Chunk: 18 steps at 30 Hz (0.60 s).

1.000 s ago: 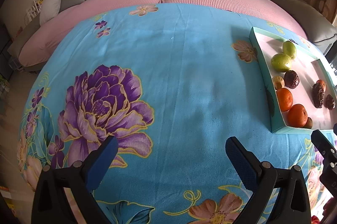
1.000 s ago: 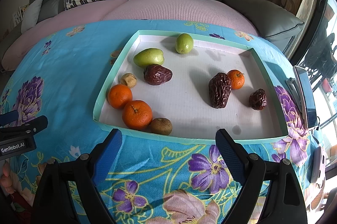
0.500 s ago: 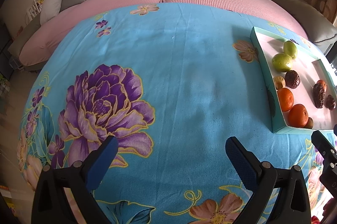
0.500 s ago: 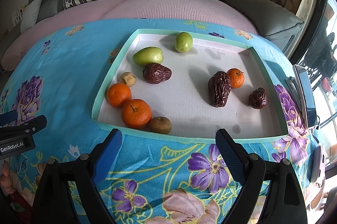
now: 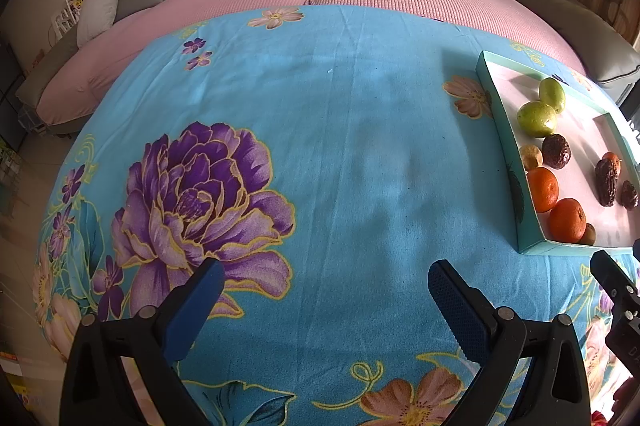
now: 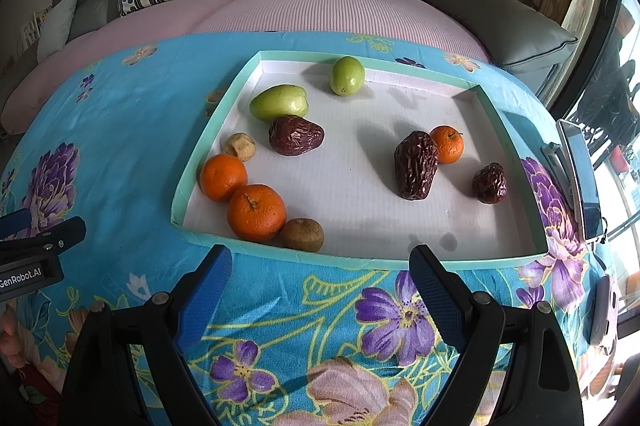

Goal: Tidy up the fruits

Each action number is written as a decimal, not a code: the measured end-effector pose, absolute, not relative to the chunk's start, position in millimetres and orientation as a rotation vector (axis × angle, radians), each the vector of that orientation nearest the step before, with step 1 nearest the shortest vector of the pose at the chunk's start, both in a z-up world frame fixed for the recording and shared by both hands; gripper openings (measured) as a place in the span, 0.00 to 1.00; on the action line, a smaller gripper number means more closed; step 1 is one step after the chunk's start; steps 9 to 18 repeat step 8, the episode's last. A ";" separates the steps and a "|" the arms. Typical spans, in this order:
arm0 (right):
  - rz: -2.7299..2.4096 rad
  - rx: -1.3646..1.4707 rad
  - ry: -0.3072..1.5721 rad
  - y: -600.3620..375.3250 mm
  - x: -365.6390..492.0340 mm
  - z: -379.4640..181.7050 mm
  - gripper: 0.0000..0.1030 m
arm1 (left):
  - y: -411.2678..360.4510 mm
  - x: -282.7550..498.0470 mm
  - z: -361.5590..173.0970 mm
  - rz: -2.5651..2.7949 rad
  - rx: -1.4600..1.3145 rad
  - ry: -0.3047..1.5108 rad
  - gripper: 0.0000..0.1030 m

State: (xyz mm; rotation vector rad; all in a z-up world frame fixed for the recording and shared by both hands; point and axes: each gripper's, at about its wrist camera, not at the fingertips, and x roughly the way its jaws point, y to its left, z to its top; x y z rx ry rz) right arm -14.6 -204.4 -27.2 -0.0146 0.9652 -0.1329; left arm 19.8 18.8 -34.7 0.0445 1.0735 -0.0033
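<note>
Nothing much has shifted since a second ago: both tools hover, empty.
Right gripper [image 6: 318, 266] gapes before the tray [image 6: 400, 262] of mixed fruits [image 6: 256, 211], poised to pick; left gripper [image 5: 324, 286] waits spread over bare cloth [image 5: 340, 129].

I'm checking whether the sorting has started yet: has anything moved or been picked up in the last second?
Nothing has been taken hold of or let go. The right tool has crept very slightly toward the tray; the left tool stays over the floral cloth. Both remain open and empty, and the oranges, dates and green fruits lie where they were.
</note>
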 end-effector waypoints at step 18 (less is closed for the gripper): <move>-0.134 -0.014 0.967 -204.4 -14.3 -27.0 0.88 | 16.6 18.7 -32.7 0.000 0.056 1.065 1.00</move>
